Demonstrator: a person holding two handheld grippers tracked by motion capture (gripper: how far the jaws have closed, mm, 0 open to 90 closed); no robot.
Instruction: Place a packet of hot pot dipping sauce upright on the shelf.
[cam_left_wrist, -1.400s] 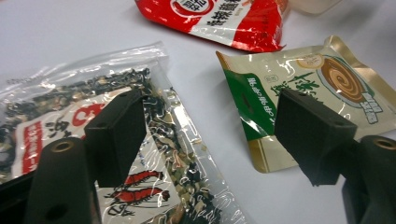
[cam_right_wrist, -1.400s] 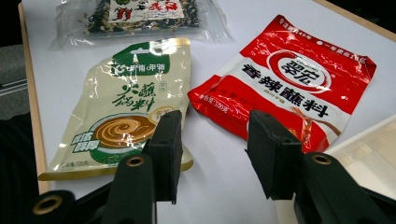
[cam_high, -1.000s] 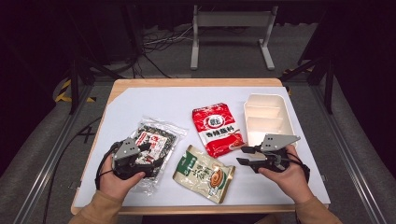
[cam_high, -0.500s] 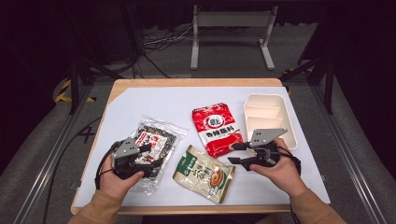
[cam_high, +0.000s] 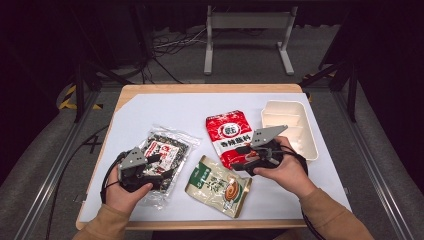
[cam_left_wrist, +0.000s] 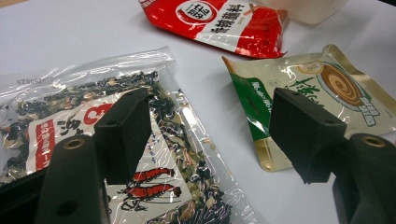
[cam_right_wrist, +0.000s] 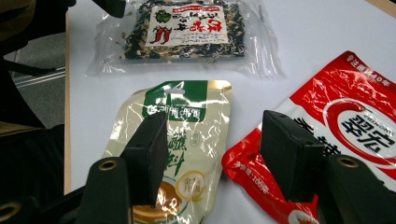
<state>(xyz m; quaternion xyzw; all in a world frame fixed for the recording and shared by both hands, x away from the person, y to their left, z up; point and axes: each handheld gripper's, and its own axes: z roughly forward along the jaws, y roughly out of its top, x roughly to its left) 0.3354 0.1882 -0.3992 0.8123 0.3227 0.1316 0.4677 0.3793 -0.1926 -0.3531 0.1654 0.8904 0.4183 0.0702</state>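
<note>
Under your left claw (cam_high: 159, 161) you have the clear seaweed packet (cam_high: 165, 159), dark flakes showing through the film and a red-and-white label with shrimp drawings, lying flat on the white surface (cam_high: 165, 112) at the left. Before your right claw (cam_high: 243, 158) lie two more pouches, both flat: the green-and-cream pouch (cam_high: 218, 185), with a brown swirl printed on it, sits at the near middle, and the red pouch (cam_high: 231, 136), with a white round emblem, lies just beyond it, their corners close together.
</note>
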